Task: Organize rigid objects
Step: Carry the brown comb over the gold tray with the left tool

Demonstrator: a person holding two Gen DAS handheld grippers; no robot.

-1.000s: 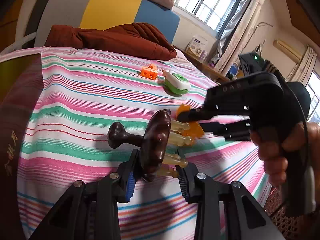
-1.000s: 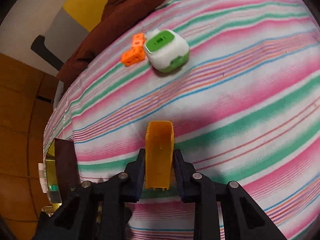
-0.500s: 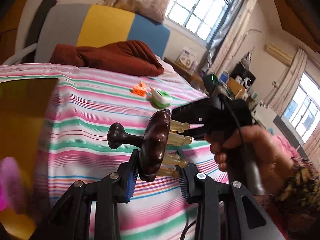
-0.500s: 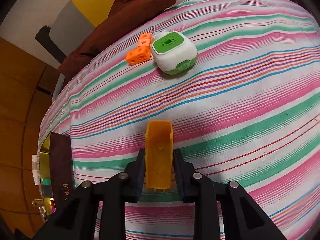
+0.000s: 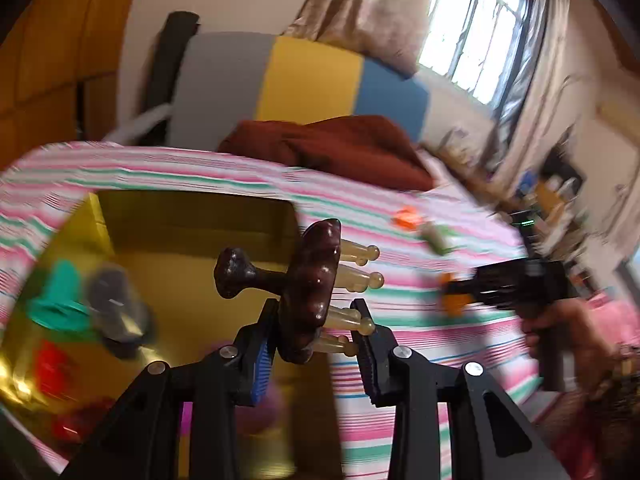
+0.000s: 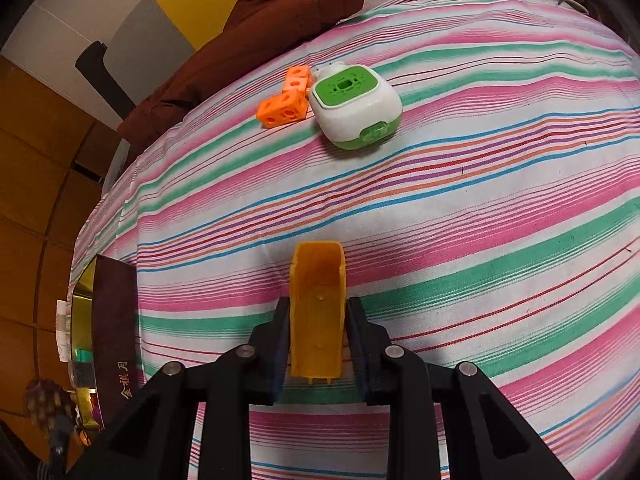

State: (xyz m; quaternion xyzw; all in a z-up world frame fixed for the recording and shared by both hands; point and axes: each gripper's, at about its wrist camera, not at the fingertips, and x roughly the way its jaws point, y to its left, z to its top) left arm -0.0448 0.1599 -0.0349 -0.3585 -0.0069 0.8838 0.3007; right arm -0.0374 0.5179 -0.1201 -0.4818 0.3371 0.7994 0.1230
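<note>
My left gripper (image 5: 316, 336) is shut on a dark wooden massager (image 5: 308, 292) with pale knobbed prongs, held in the air above the right side of a gold-lined box (image 5: 172, 240). Inside the box lie a teal piece (image 5: 60, 300), a grey piece (image 5: 116, 308) and red pieces (image 5: 52, 364), all blurred. My right gripper (image 6: 318, 320) is shut on an orange plastic scoop-shaped piece (image 6: 318, 312) just over the striped bedspread (image 6: 480, 200). That gripper (image 5: 520, 284) shows at the right of the left wrist view, in a hand. Orange blocks (image 6: 286, 98) and a green-and-white toy (image 6: 356, 112) lie farther up the bed.
A brown quilt (image 6: 260, 36) is bunched at the head of the bed by a grey, yellow and blue headboard (image 5: 304, 80). The box's dark lid (image 6: 116, 328) stands at the bed's left edge. A window (image 5: 476, 32) and cluttered furniture lie beyond the bed.
My left gripper has swung left and up with the massager, from above the bedspread to over the gold box. The right gripper has stayed almost still with the orange piece.
</note>
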